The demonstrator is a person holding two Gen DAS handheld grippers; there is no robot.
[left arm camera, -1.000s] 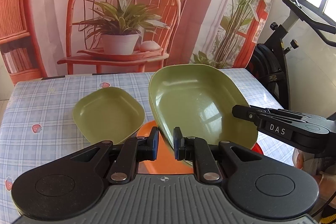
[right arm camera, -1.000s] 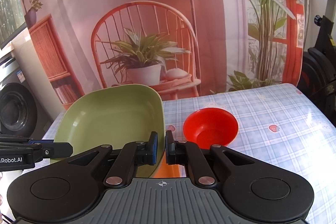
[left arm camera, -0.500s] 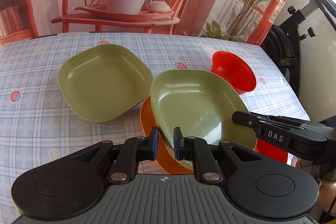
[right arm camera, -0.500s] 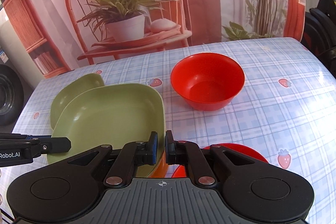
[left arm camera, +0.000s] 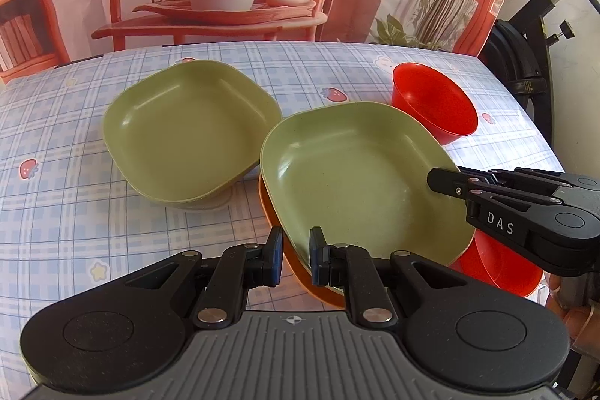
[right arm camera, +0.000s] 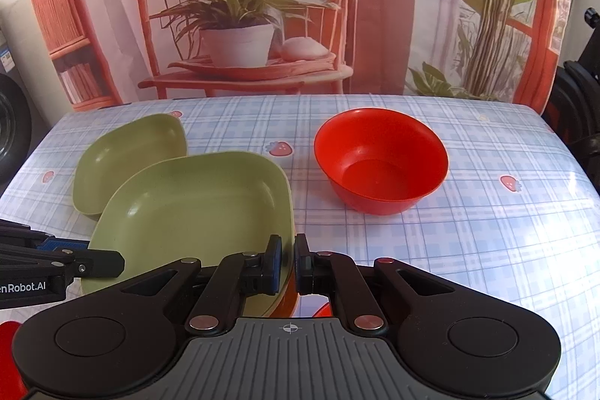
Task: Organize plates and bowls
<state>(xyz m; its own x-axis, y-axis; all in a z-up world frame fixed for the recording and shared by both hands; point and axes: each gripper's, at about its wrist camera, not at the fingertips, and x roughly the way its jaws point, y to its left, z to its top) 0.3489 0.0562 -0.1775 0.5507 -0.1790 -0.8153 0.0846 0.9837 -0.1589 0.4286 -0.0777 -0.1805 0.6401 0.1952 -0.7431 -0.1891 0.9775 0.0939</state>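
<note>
A green square plate (left arm camera: pixel 356 182) (right arm camera: pixel 198 205) sits stacked in an orange plate (left arm camera: pixel 277 231) beneath it. My left gripper (left arm camera: pixel 296 259) is shut on the near rims of both plates. My right gripper (right arm camera: pixel 288 263) is shut on the stack's right rim; it also shows in the left wrist view (left arm camera: pixel 446 180). A second green plate (left arm camera: pixel 187 134) (right arm camera: pixel 127 156) lies on the table to the left. A red bowl (right arm camera: pixel 380 164) (left arm camera: pixel 435 104) stands to the right. Another red dish (left arm camera: pixel 498 268) lies under the right gripper.
The table carries a blue checked cloth with strawberries (right arm camera: pixel 468 231). A printed backdrop of a chair and plants hangs behind it. An exercise bike (left arm camera: pixel 532 62) stands off the table's right edge.
The held plate stack has tilted from steeply upright down to nearly flat and lowered toward the table. Both grippers kept their grip.
</note>
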